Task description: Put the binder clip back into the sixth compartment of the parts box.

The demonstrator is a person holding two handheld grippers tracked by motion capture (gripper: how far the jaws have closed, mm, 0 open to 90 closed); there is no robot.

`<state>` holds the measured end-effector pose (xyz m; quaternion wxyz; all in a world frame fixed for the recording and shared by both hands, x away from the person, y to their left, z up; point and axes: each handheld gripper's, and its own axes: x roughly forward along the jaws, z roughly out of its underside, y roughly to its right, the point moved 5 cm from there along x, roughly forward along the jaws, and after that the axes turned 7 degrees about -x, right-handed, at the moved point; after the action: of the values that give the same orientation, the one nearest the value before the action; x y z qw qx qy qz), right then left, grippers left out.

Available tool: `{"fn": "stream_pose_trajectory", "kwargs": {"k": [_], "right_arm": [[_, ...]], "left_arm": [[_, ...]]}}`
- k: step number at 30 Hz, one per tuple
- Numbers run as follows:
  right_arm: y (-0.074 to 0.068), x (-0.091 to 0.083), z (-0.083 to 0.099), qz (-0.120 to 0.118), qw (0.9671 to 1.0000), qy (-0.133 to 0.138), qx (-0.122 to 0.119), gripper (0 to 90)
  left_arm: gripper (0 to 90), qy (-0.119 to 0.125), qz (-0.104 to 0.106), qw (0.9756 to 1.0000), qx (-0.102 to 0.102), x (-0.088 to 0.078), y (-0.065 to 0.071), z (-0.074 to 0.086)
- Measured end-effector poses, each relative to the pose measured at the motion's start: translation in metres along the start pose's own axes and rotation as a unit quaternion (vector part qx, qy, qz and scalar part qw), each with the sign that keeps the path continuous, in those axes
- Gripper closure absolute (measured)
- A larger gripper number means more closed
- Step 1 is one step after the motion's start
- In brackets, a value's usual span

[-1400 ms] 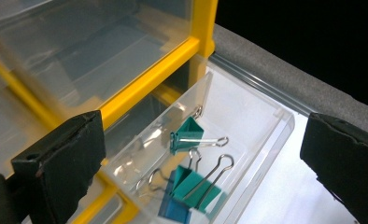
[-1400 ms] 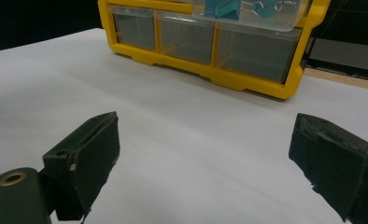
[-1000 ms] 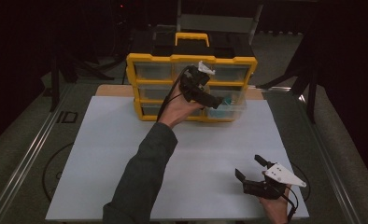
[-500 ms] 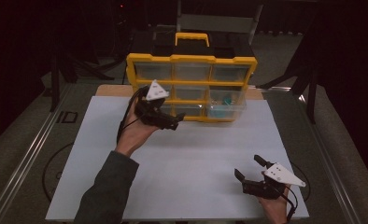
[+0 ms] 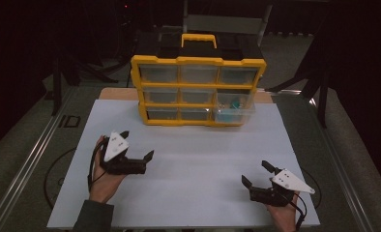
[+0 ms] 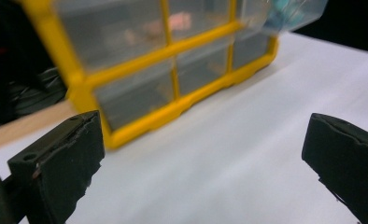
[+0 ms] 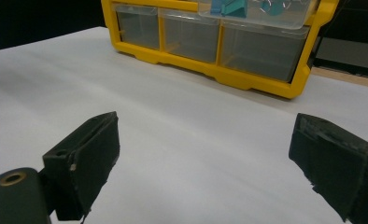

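From the high view, your left gripper [image 5: 136, 145] sits low on the flat white sheet [image 5: 193, 159], jaws wide apart and holding nothing. Your right gripper [image 5: 256, 173] is well apart from it, open and empty too. The yellow plastic drawer box [image 5: 198, 92] stands at the far edge of the sheet. Its clear middle-right drawer [image 5: 233, 107] sticks out, with small teal bits inside.

In the left gripper view, the box [image 6: 163, 70] looks blurry beyond your black, rough jaws.

In the right gripper view, the box [image 7: 210, 46] shows see-through square drawers in a shiny yellow frame.
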<state>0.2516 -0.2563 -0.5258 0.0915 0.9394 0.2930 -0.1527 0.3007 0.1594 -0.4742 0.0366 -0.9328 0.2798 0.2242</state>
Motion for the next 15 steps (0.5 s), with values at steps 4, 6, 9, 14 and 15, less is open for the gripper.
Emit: {"fn": "stream_pose_trajectory", "kwargs": {"k": [4,6,9,14,15], "right_arm": [[-0.001,0.001,0.000,-0.001,1.0000,0.000,-0.003,8.6],[-0.002,0.001,-0.001,-0.001,1.0000,0.000,-0.004,8.6],[-0.003,0.002,-0.001,-0.001,1.0000,-0.002,-0.005,8.6],[-0.003,0.002,-0.002,-0.001,1.0000,0.002,-0.008,8.6],[-0.002,0.002,-0.002,-0.002,1.0000,0.003,-0.009,8.6]], "left_arm": [[0.3,0.002,0.000,0.9995,-0.031,-0.012,-0.010,0.029],[0.3,0.003,-0.004,0.9993,-0.037,-0.017,-0.014,0.041],[0.3,0.016,-0.003,0.9981,-0.060,-0.025,-0.018,0.053],[0.3,0.015,-0.001,0.9979,-0.063,-0.032,-0.018,0.067],[0.3,0.014,-0.009,0.9981,-0.060,-0.033,-0.018,0.070]]}}
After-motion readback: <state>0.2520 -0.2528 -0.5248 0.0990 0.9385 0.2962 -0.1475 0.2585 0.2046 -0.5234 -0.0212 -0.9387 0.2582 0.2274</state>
